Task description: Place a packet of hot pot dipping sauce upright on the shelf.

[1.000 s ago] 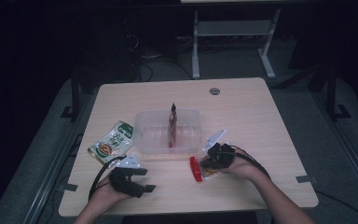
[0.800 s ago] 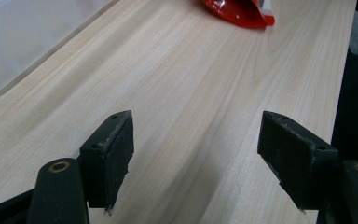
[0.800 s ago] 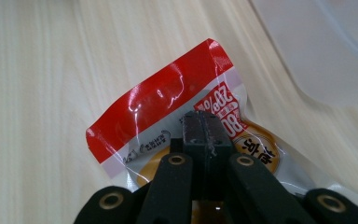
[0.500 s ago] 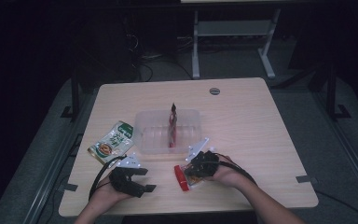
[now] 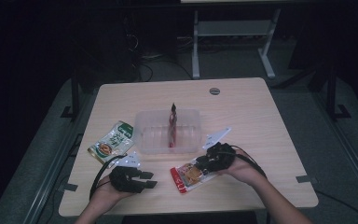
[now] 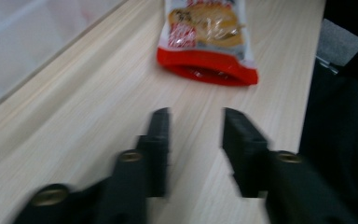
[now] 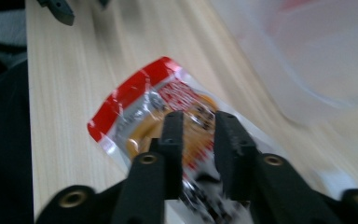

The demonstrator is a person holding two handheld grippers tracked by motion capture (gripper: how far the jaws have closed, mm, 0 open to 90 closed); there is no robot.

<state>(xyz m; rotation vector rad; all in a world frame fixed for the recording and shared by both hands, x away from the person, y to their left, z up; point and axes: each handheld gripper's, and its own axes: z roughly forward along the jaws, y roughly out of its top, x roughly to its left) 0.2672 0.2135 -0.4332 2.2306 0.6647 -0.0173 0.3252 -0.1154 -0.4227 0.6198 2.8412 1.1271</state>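
A red and clear snack packet [image 5: 188, 177] lies flat on the table in front of the clear tub [image 5: 149, 135]. My right gripper [image 5: 200, 164] hangs over the packet's right end; its jaws have just been opening. In the right gripper view the packet [image 7: 140, 107] lies between and beneath the parted jaws of that gripper [image 7: 198, 116], which no longer pinch it. My left gripper [image 5: 152, 180] rests low at the table's front left and points at the packet [image 6: 205, 32]. Its jaws [image 6: 196, 114] have just been closing, with a gap and nothing between them.
A second red packet [image 5: 172, 123] stands upright inside the tub. A green snack packet [image 5: 113, 142] lies left of the tub. A round grommet [image 5: 214, 90] sits near the far edge of the table [image 5: 261, 121]. The tub wall [image 7: 317, 56] is close on my right gripper's far side.
My right gripper carried the red packet leftward along the table's front; the packet was held edge-on and now lies flat. The left hand stayed in place.
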